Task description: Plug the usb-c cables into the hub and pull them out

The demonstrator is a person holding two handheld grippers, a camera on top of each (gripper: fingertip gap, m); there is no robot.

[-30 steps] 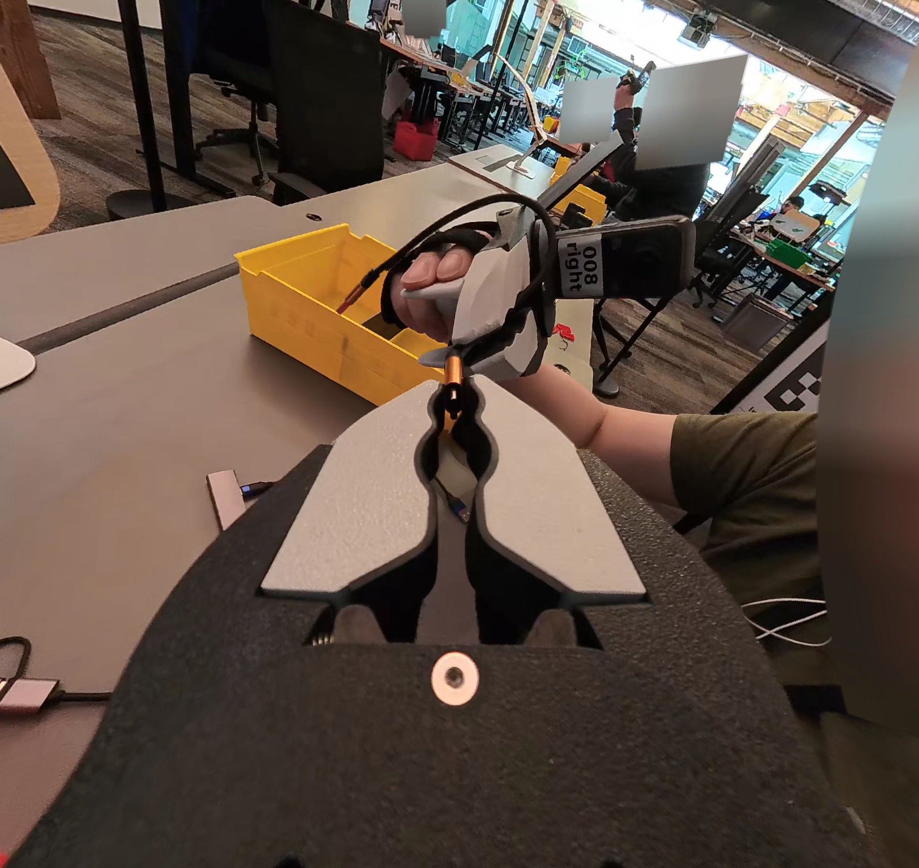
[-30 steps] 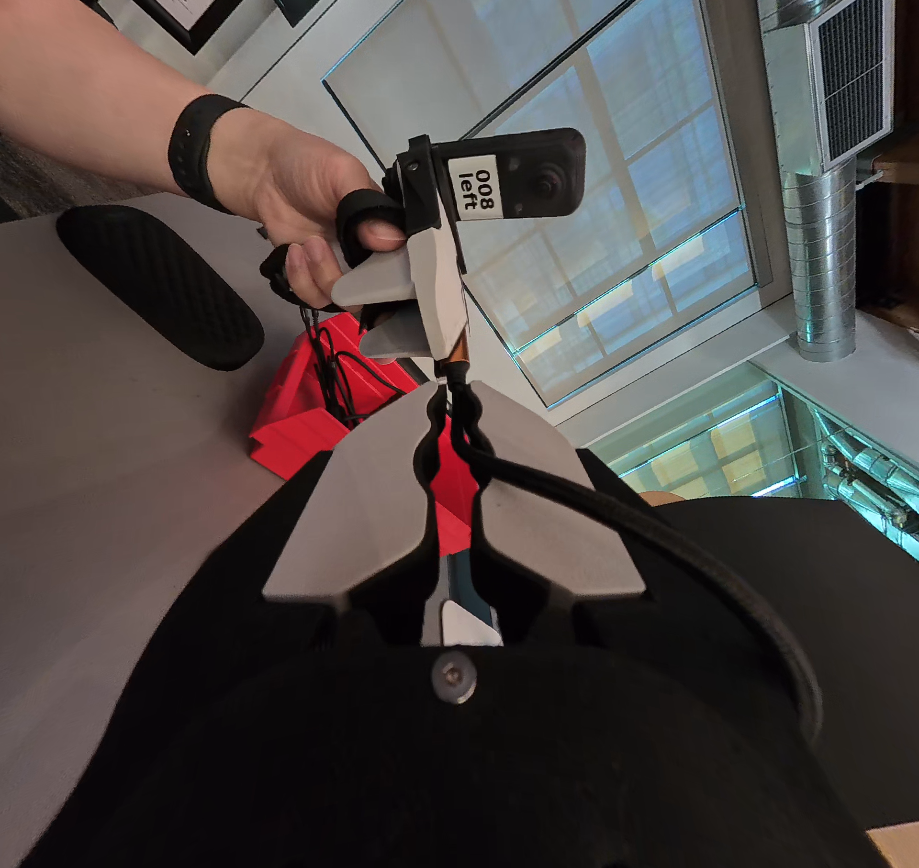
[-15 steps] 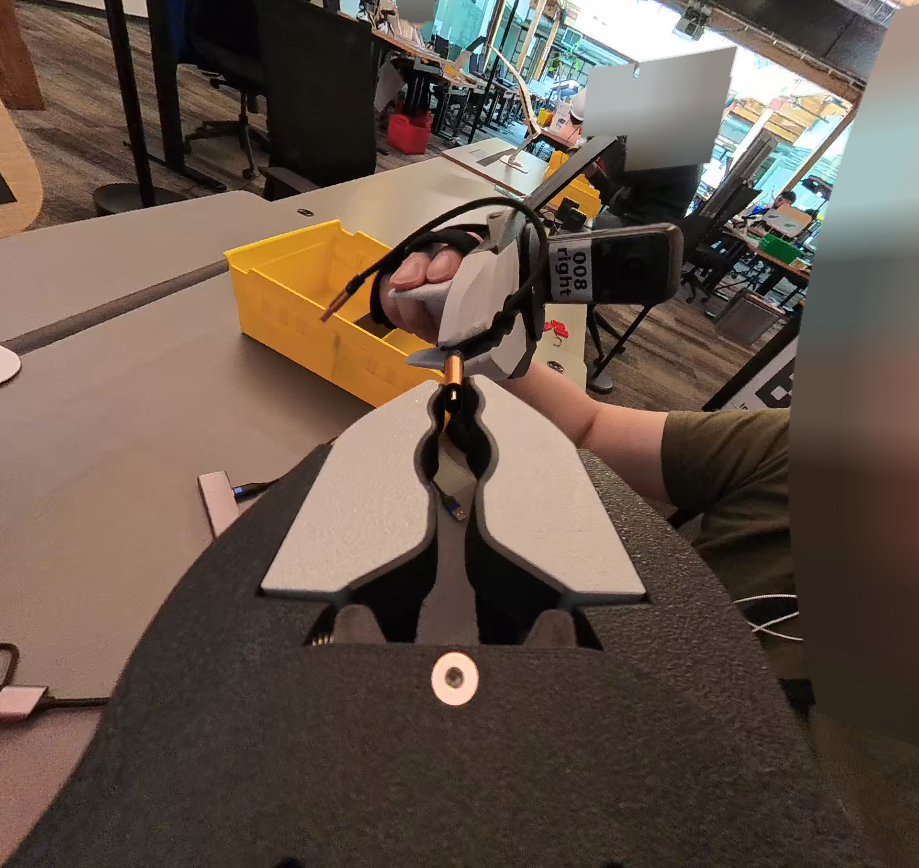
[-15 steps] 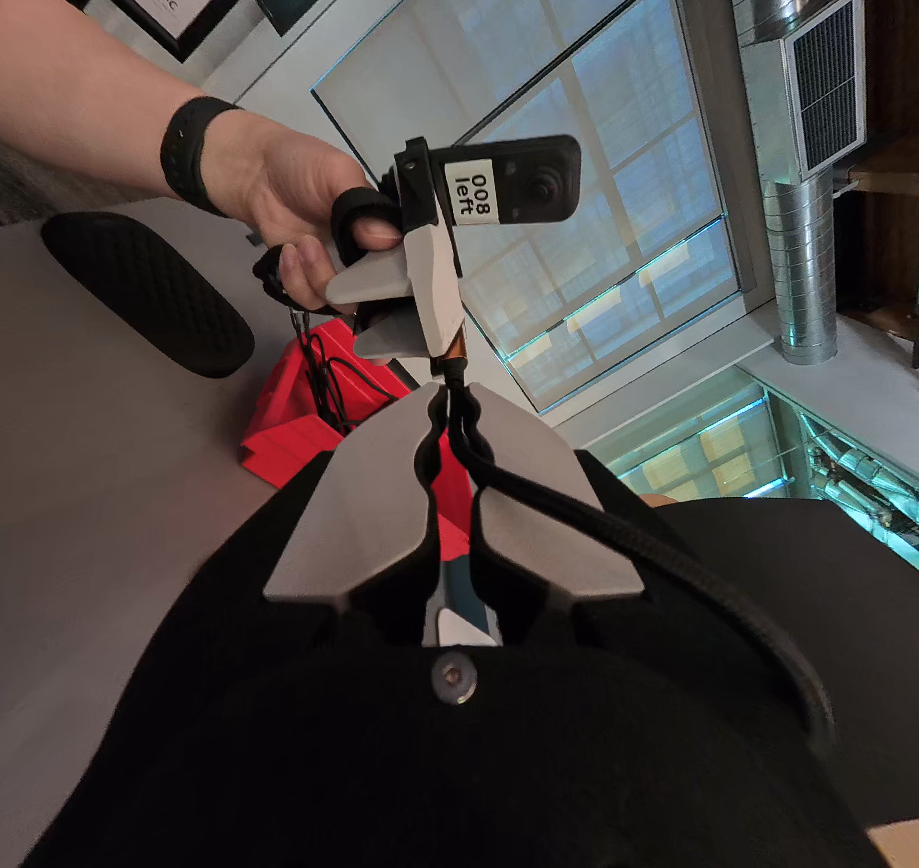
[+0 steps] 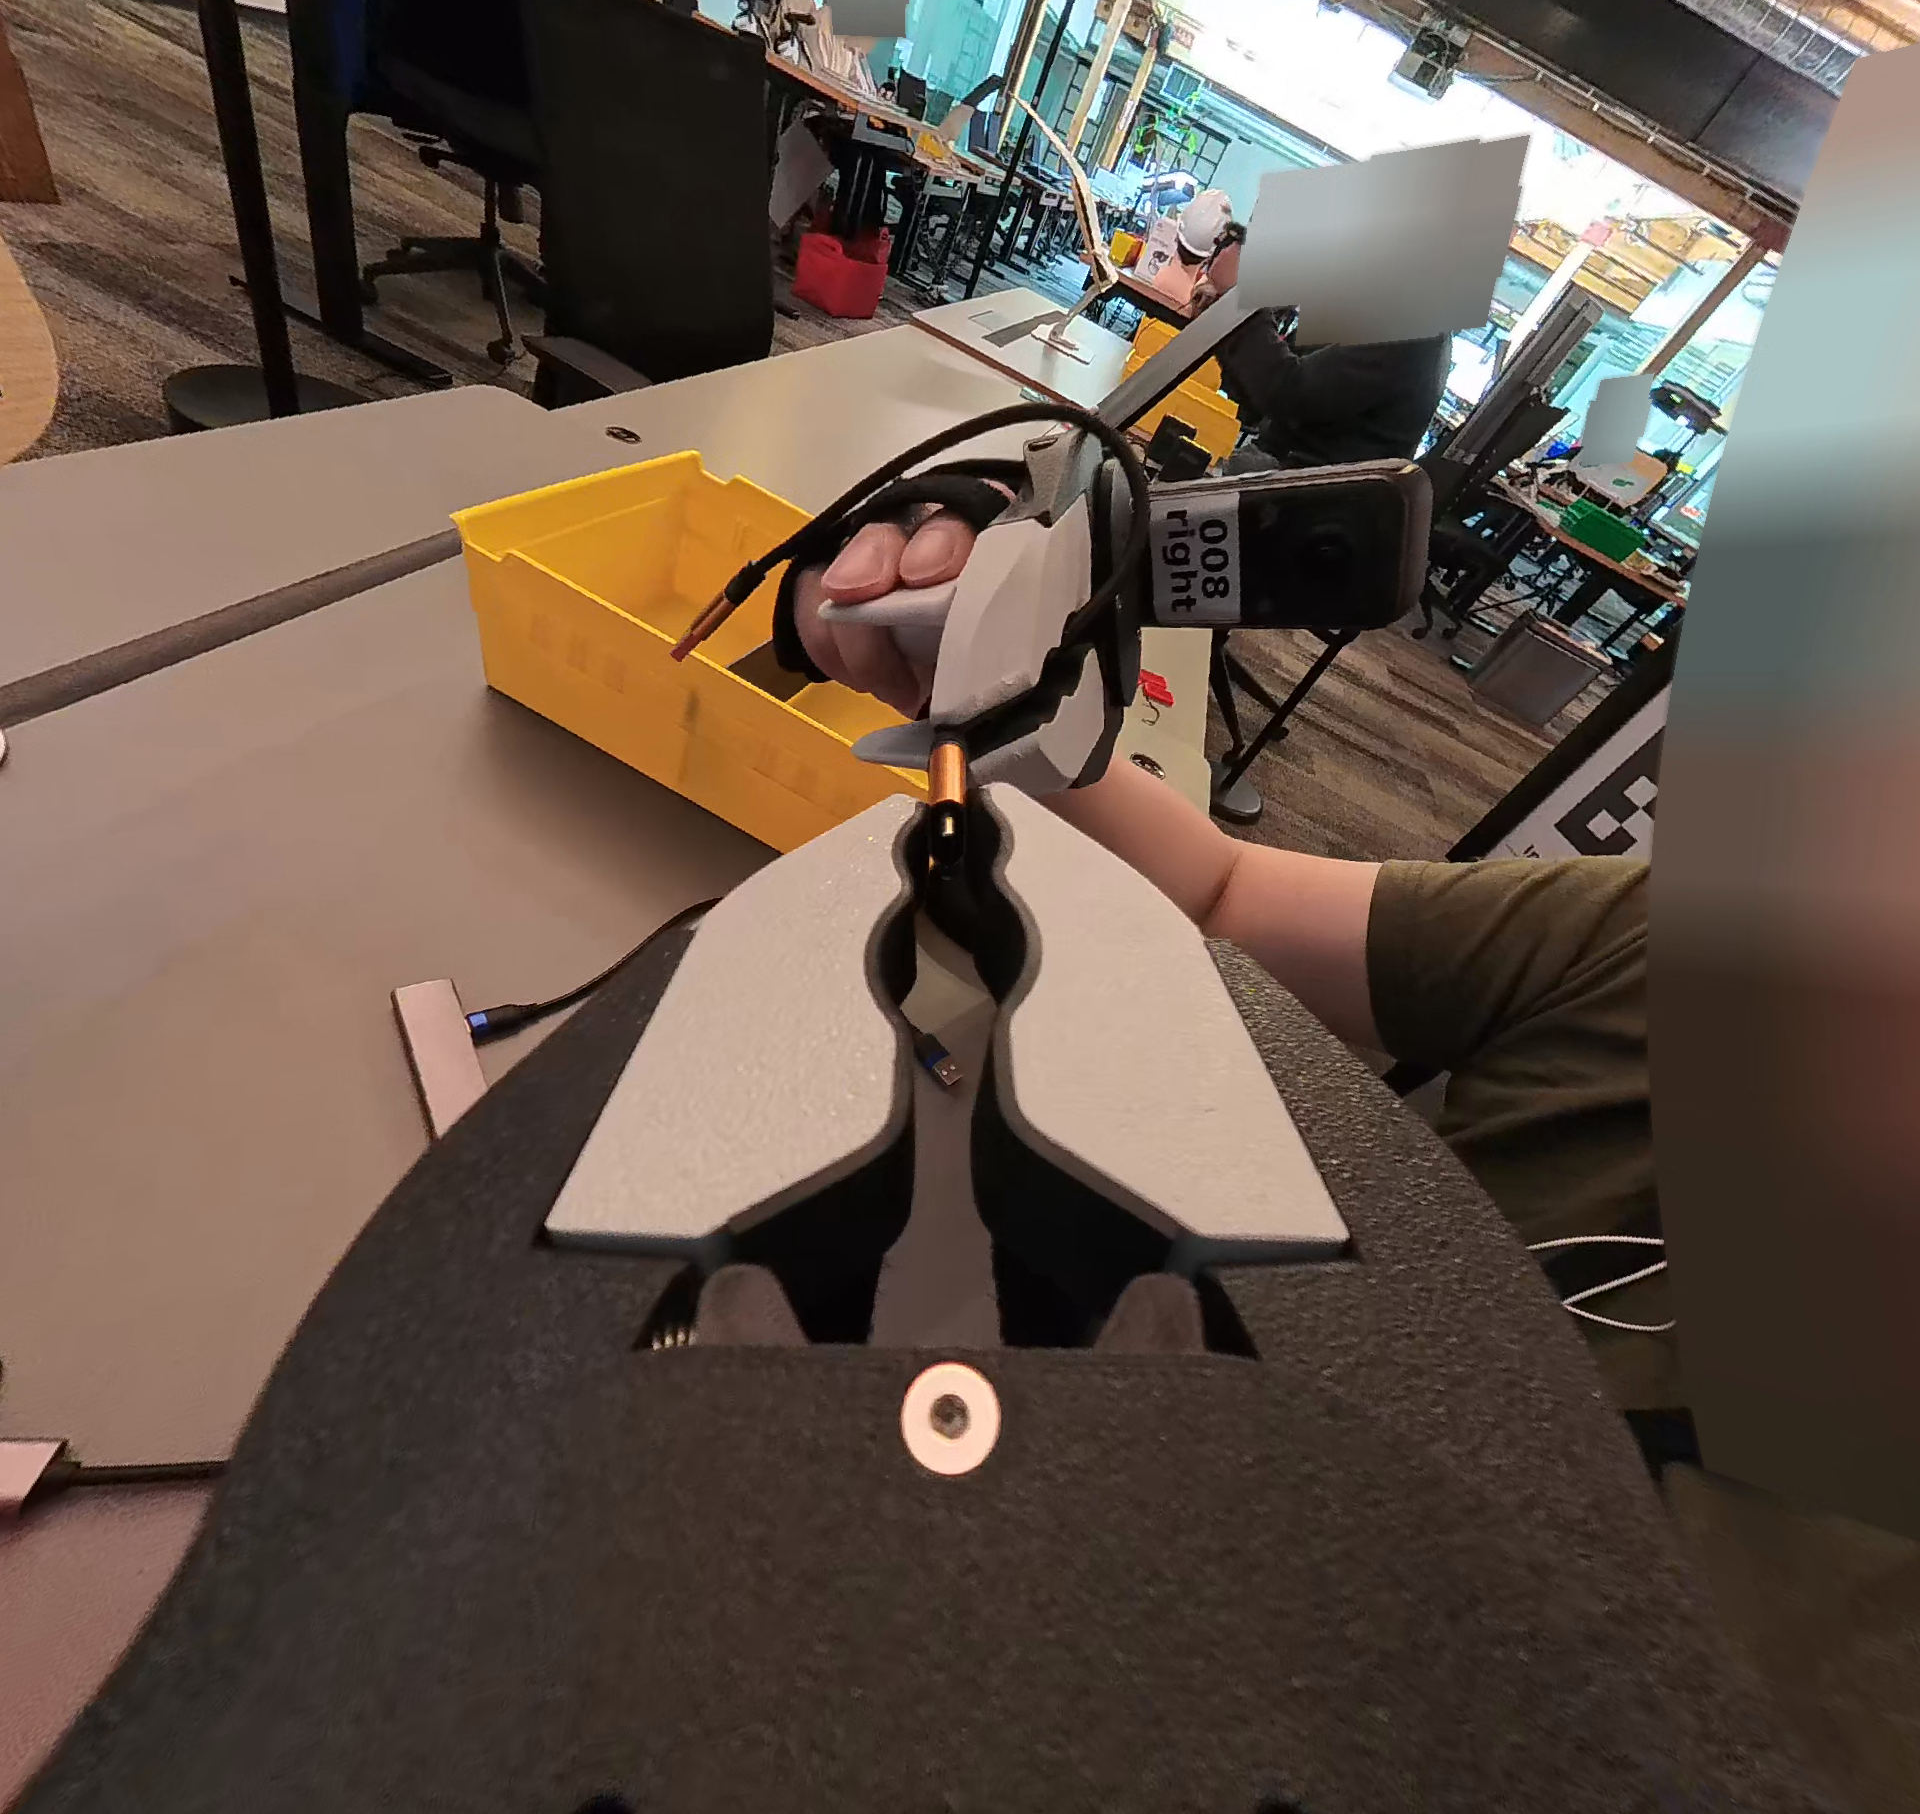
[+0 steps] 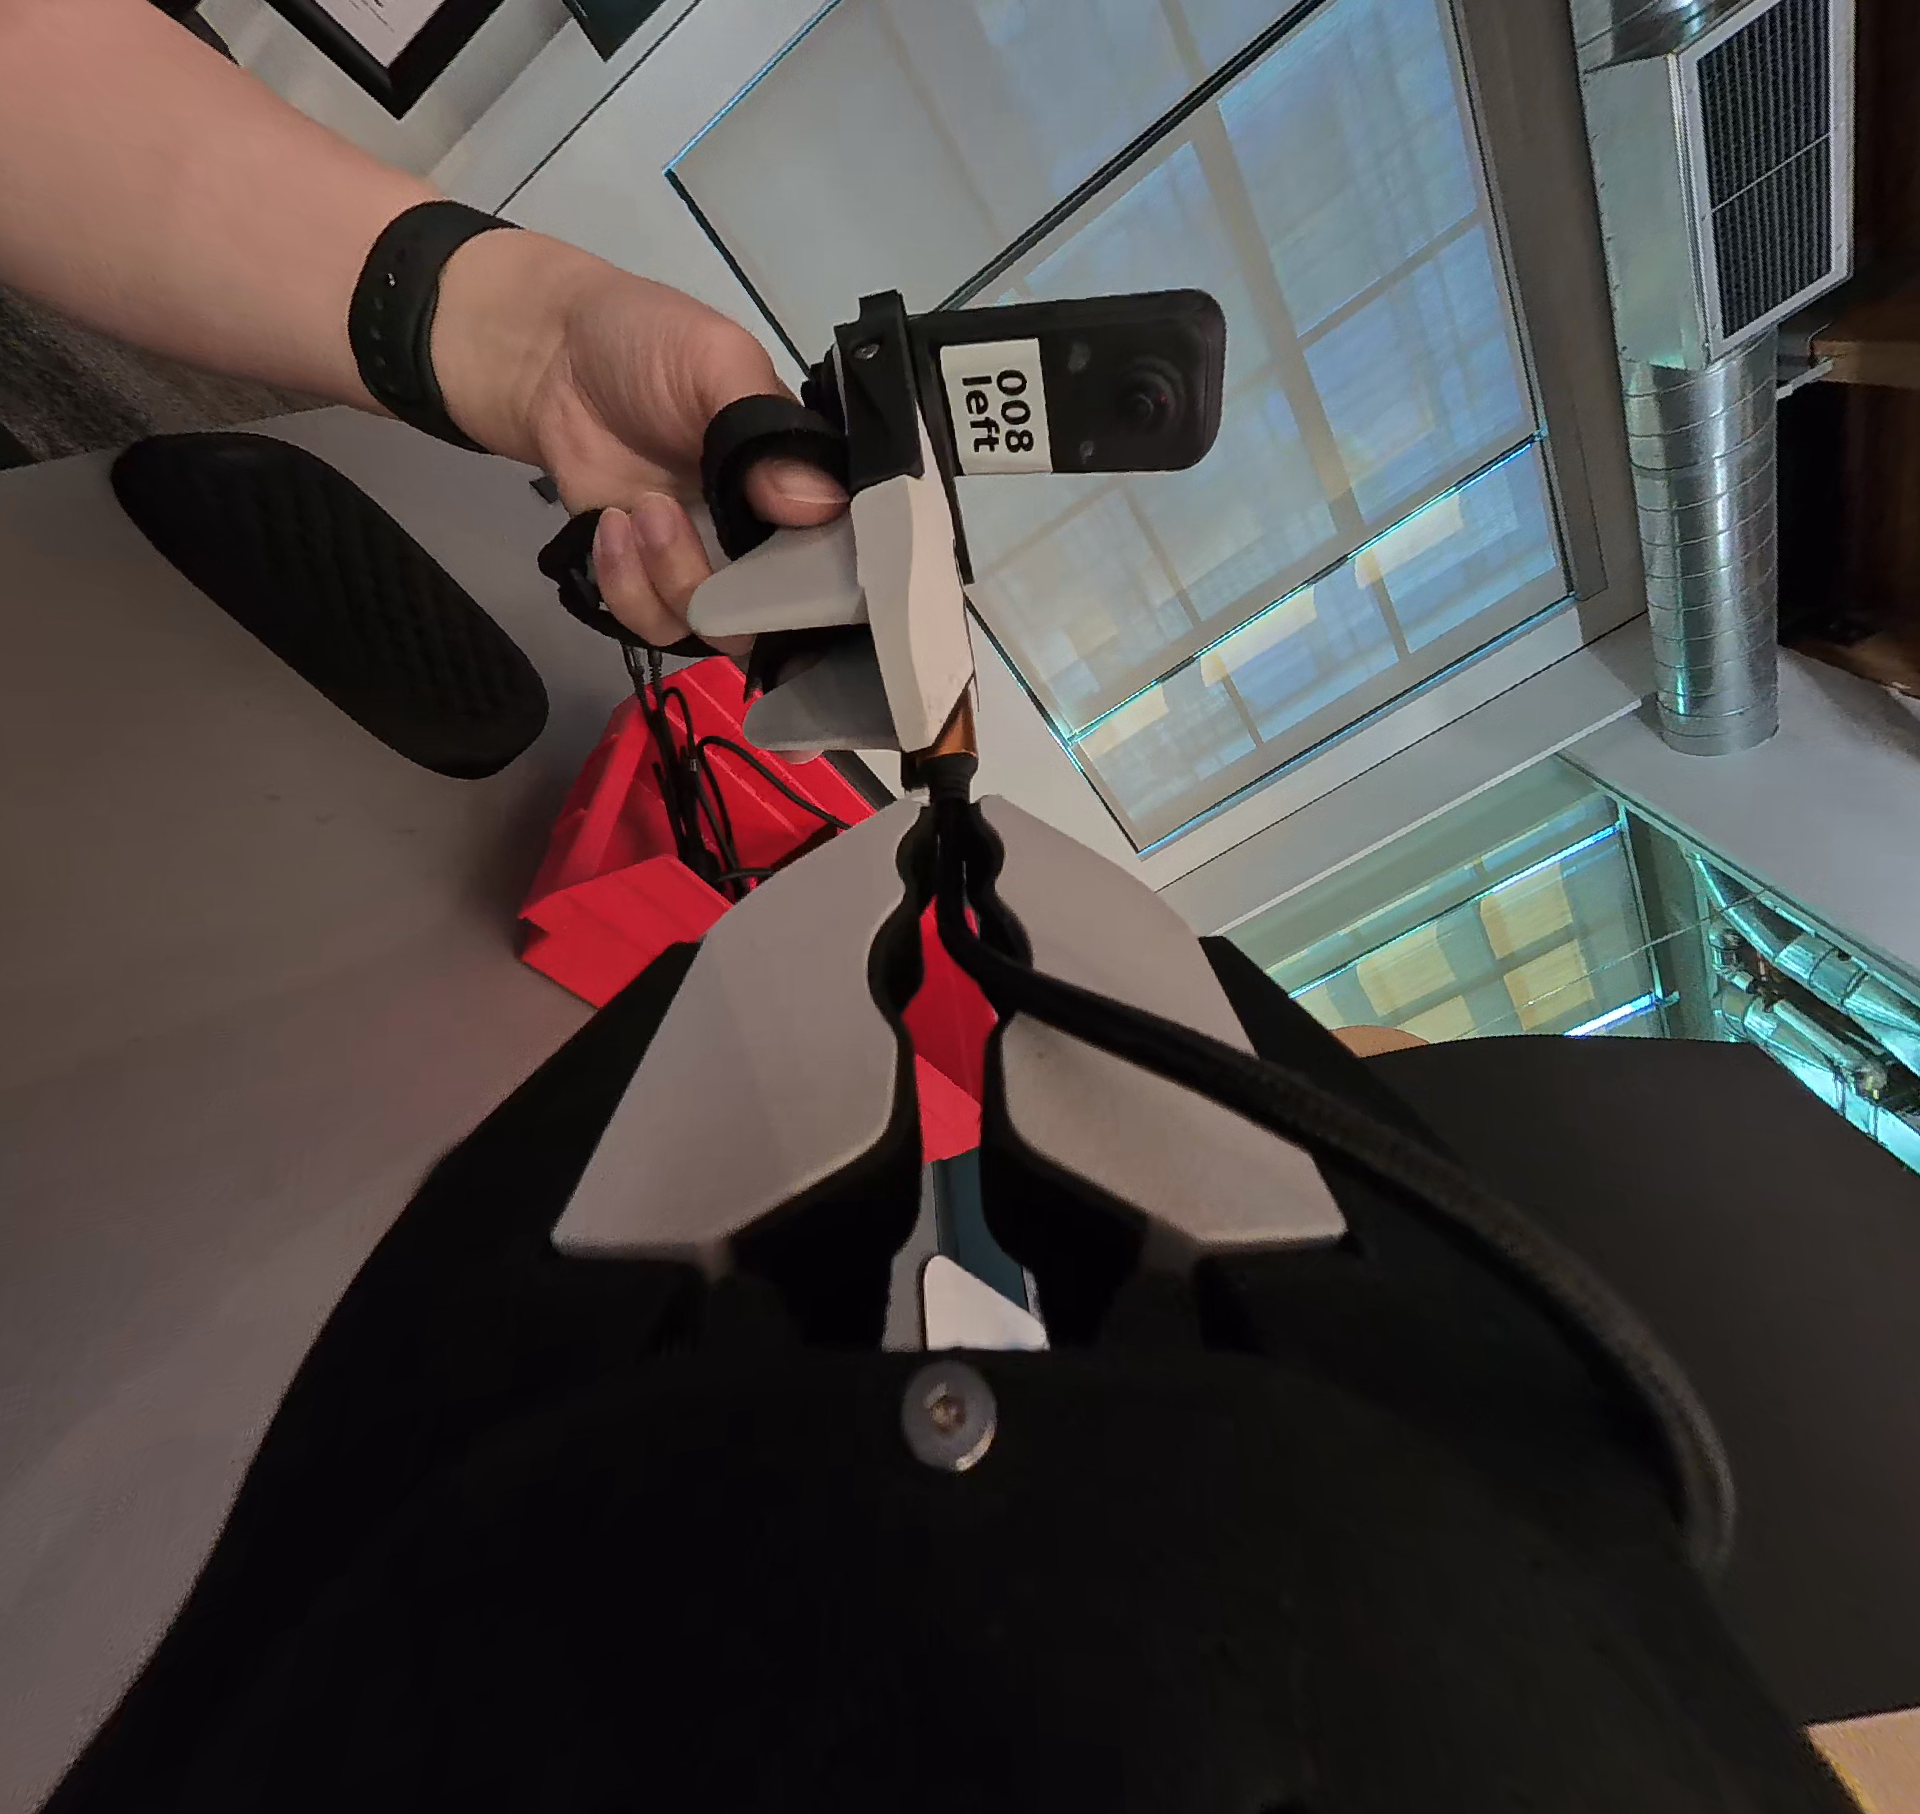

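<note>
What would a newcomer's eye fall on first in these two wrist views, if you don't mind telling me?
Most striking is the black braided cable with a copper-sleeved plug, pinched in mid-air between the left gripper and the right gripper, tip to tip. Behind them in the left wrist view sits a bright yellow bin on the grey table. A red bin holding dark cables shows in the right wrist view.
</note>
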